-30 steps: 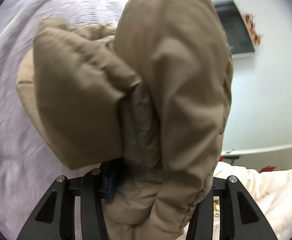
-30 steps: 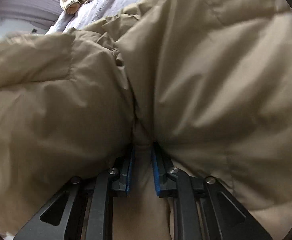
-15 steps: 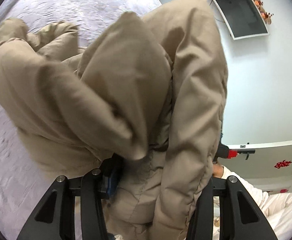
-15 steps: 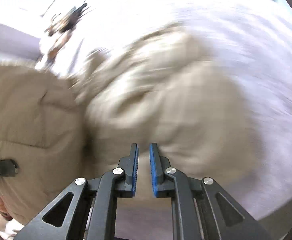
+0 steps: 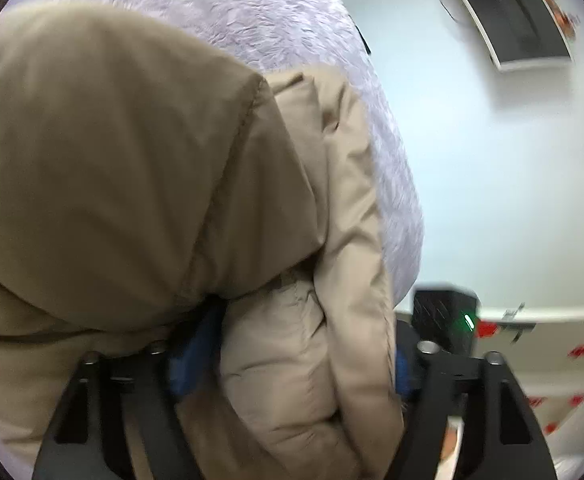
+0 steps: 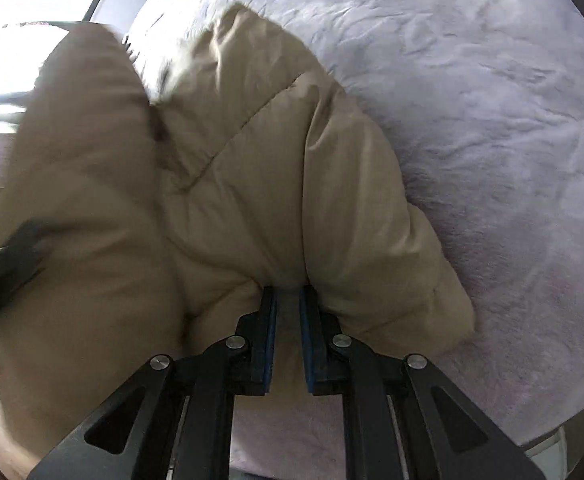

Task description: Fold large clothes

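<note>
**A:** Starting at my left gripper [image 5: 304, 360]: the blue pads sit wide apart, and a thick bunch of the tan puffer jacket [image 5: 140, 184] fills the whole gap between them. It's clamped on that bundle, with padding bulging out over the left finger so I can hardly see it.

**B:** And your right one?

**A:** The right gripper [image 6: 288, 340] has its blue pads [image 6: 269, 344] drawn close, only a narrow slot between them. The jacket [image 6: 252, 184] folds down into that slot right at the tips, so I read it as pinching a thin fold of the fabric. Behind the tips the slot looks bare.

**B:** Where's the jacket sitting?

**A:** Bunched up between the two grippers. From the right wrist I see its quilted panels heaped on the pale lilac bed cover [image 6: 492, 140], one rounded lobe resting on the cover just right of my fingers. The far left of that view is motion-blurred, and a dark shape there may be my other gripper; I can't say for sure.

**B:** Anything further out?

**A:** From the left wrist, the same fuzzy cover [image 5: 292, 28] runs up behind the jacket. Beyond it there's a pale wall [image 5: 492, 180] with a dark framed panel [image 5: 508, 16] mounted high, and a black device [image 5: 444, 320] with a green light just right of the jacket.
</note>
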`<state>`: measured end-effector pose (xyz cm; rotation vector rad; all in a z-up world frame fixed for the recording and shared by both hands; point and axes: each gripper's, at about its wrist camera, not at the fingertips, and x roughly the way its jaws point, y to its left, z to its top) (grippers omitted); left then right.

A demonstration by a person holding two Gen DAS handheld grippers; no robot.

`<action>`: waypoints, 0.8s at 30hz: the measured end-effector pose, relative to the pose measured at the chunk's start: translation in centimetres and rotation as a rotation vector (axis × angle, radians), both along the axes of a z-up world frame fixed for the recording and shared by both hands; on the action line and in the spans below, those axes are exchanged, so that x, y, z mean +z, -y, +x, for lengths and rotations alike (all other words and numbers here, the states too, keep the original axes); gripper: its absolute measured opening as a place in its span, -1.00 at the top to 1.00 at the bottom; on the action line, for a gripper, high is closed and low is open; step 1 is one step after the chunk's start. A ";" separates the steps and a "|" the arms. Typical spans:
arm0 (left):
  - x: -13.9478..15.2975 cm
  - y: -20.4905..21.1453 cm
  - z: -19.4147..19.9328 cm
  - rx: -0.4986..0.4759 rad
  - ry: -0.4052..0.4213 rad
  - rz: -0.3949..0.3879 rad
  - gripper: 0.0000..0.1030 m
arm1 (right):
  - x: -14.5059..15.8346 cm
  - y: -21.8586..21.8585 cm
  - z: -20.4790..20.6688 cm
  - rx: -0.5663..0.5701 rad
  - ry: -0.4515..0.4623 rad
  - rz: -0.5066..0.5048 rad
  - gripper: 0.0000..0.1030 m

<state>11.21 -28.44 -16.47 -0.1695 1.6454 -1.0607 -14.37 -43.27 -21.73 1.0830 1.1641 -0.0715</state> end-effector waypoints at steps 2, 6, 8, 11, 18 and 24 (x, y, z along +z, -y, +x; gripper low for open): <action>-0.2 1.2 0.4 0.042 -0.037 -0.004 -0.58 | 1.7 1.1 -1.6 -0.033 0.020 -0.017 0.13; -0.3 1.3 -0.5 0.052 -0.039 0.014 -0.58 | 7.2 2.0 -4.9 -0.038 0.145 -0.061 -0.49; 0.6 0.8 -2.1 0.041 -0.028 0.025 -0.58 | 9.7 1.6 -5.8 -0.007 0.212 -0.046 -0.49; 2.0 2.0 -4.3 0.029 -0.007 0.050 -0.58 | 11.0 -0.6 -4.9 0.096 0.239 -0.036 -0.49; 10.5 2.0 -4.8 -0.007 0.226 0.033 -0.58 | 7.0 -5.1 0.3 0.195 0.032 -0.263 0.71; 14.6 -7.6 -2.3 0.182 0.534 0.163 -0.58 | 3.7 -2.6 -1.2 0.182 -0.023 -0.262 0.69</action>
